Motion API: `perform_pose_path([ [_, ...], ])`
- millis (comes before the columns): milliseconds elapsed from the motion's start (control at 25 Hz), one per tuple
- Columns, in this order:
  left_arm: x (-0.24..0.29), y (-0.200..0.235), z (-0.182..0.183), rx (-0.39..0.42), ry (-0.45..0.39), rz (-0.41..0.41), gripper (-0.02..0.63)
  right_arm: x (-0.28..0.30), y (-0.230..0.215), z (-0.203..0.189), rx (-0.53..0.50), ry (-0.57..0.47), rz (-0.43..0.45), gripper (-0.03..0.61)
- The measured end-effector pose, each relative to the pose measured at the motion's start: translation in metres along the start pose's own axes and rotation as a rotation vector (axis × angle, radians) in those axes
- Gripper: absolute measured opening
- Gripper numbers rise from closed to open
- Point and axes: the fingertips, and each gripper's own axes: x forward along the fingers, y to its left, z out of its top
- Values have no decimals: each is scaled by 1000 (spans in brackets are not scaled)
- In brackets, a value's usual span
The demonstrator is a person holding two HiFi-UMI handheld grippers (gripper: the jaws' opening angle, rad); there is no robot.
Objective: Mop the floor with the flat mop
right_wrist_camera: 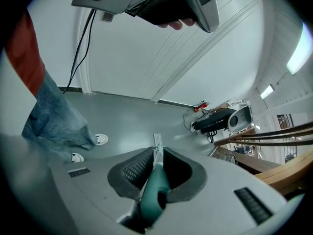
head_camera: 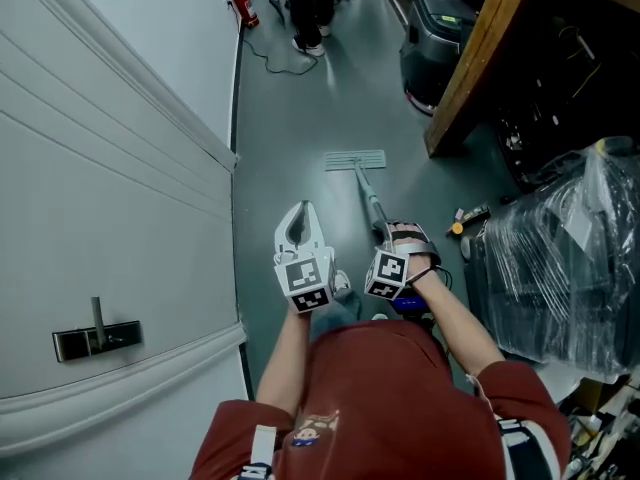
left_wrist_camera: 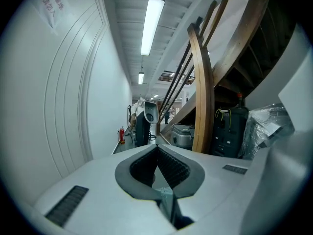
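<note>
The flat mop's pale head (head_camera: 355, 160) lies on the grey-green floor ahead of me, and its handle (head_camera: 372, 204) slants back to my right gripper (head_camera: 398, 238). That gripper is shut on the handle. In the right gripper view the teal grip (right_wrist_camera: 154, 190) sits between the pads of the right gripper (right_wrist_camera: 156, 153), with the mop head (right_wrist_camera: 157, 141) beyond them. My left gripper (head_camera: 303, 210) hangs left of the handle, apart from it, its tips together. The left gripper view shows the left gripper (left_wrist_camera: 157, 147) shut on nothing.
A white panelled wall (head_camera: 110, 168) runs along the left. A red fire extinguisher (head_camera: 244, 6), a floor cable (head_camera: 285, 63) and a standing person (head_camera: 310, 8) are at the far end. A black machine (head_camera: 435, 38), a wooden beam (head_camera: 480, 58) and plastic-wrapped goods (head_camera: 570, 258) crowd the right.
</note>
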Motion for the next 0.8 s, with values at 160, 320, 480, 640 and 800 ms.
perform_pose_path([
  [160, 23, 29, 10, -4, -8, -5, 15, 21, -22, 20, 0, 15, 3, 71],
  [320, 45, 48, 19, -7, -20, -15, 15, 38, -42, 35, 1, 22, -1, 71],
  [480, 61, 62, 23, 4, -27, -29, 15, 49, -60, 50, 9, 18, -6, 71],
  [640, 73, 72, 26, 1, -27, -26, 15, 65, -65, 49, 16, 34, -7, 71],
  [800, 76, 79, 28, 5, -29, -35, 15, 68, -71, 54, 15, 39, -15, 71],
])
